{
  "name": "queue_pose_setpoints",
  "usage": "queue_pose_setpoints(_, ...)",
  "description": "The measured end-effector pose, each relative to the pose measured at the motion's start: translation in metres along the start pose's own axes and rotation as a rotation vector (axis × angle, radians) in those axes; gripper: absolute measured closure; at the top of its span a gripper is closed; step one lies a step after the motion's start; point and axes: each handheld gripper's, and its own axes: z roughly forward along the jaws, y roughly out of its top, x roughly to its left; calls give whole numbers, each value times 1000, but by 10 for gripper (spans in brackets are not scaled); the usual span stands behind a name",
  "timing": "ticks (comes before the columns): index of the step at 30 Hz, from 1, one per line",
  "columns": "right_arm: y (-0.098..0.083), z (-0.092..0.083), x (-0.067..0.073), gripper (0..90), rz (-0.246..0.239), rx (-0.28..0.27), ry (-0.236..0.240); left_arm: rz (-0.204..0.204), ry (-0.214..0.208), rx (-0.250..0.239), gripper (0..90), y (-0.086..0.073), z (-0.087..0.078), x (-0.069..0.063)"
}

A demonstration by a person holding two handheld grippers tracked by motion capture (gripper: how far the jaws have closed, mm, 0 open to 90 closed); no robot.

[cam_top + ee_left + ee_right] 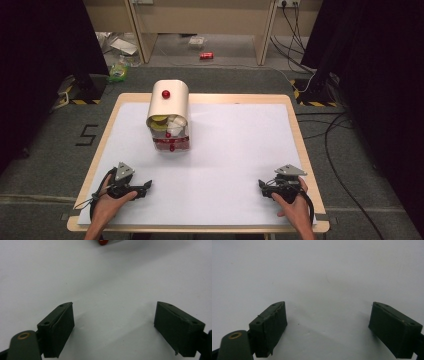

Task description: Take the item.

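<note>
Left claw (145,187) and right claw (262,185) rest wide, empty, at lower frame on the bench (235,145). A cream bread-bin-style box (169,112) stands upper centre-left.

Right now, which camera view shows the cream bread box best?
The high view: the cream bread box stands whole on the white table, its contents visible. The left gripper view catches a red knob at its top edge; the right gripper view shows bare table.
</note>
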Motion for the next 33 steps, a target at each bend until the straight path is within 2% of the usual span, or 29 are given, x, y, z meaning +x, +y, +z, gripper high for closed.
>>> queue_pose_setpoints(5,0,0,0,149,0,0,0,-13,-14,-9,156,2,0,0)
queue_pose_setpoints(25,0,0,0,149,0,0,0,-2,-23,-62,157,14,-12,-8)
queue_pose_setpoints(33,0,0,0,149,1,0,0,8,-39,-88,157,21,-18,-12)
